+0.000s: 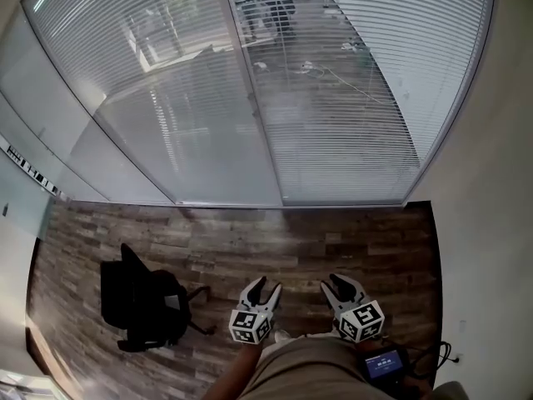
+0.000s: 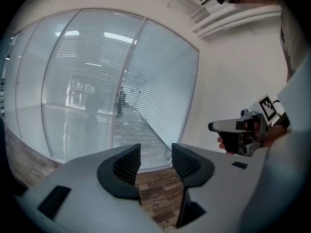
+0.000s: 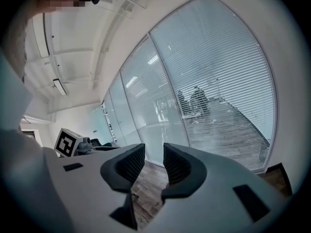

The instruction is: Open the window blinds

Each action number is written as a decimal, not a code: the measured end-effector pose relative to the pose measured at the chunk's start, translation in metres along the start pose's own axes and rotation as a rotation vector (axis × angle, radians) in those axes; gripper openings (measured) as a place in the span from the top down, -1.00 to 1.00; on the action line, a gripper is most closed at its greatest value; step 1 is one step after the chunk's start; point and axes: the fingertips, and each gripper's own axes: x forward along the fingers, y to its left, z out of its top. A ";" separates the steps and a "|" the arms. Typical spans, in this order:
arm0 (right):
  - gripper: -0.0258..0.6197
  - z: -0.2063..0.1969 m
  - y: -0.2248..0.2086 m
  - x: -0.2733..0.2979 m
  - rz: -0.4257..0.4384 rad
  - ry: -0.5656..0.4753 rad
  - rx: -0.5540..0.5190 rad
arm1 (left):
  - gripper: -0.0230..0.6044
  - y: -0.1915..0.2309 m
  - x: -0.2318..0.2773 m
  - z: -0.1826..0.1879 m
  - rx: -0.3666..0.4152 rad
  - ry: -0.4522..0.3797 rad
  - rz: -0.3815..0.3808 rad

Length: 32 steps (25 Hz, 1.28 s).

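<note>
Where the wood-plank floor (image 1: 333, 240) is meeting the far side of the room, a glass wall is running full width, and the window blinds (image 1: 350, 98) are hanging down over it to floor level. Slats are lying close together but letting some view through. A pale vertical frame post (image 1: 254, 98) is splitting the blinds into two big panels. A plain white wall (image 1: 487, 182) is closing off the right side.

On the floor at left, a black bag (image 1: 137, 302) is sitting well apart from the blinds. It is probably a backpack, but the view is too dark to tell what is in it. At lower right, a small device with a lit screen (image 1: 383, 362) is showing by the person's waist.

The left gripper (image 1: 265, 285) and right gripper (image 1: 337, 282) are hovering side by side over the floor, pointing toward the blinds and well short of them. Left jaws are standing wide apart, with only floor showing through the gap. Right jaws are also standing apart, gripping nothing.
</note>
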 end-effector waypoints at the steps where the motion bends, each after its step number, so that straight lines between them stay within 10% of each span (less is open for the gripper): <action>1: 0.54 0.001 0.002 0.003 -0.004 0.000 -0.005 | 0.25 0.004 -0.001 0.001 -0.002 -0.005 -0.001; 32: 0.54 0.002 0.005 0.024 0.039 0.052 -0.046 | 0.25 0.010 0.008 0.000 -0.034 -0.008 -0.004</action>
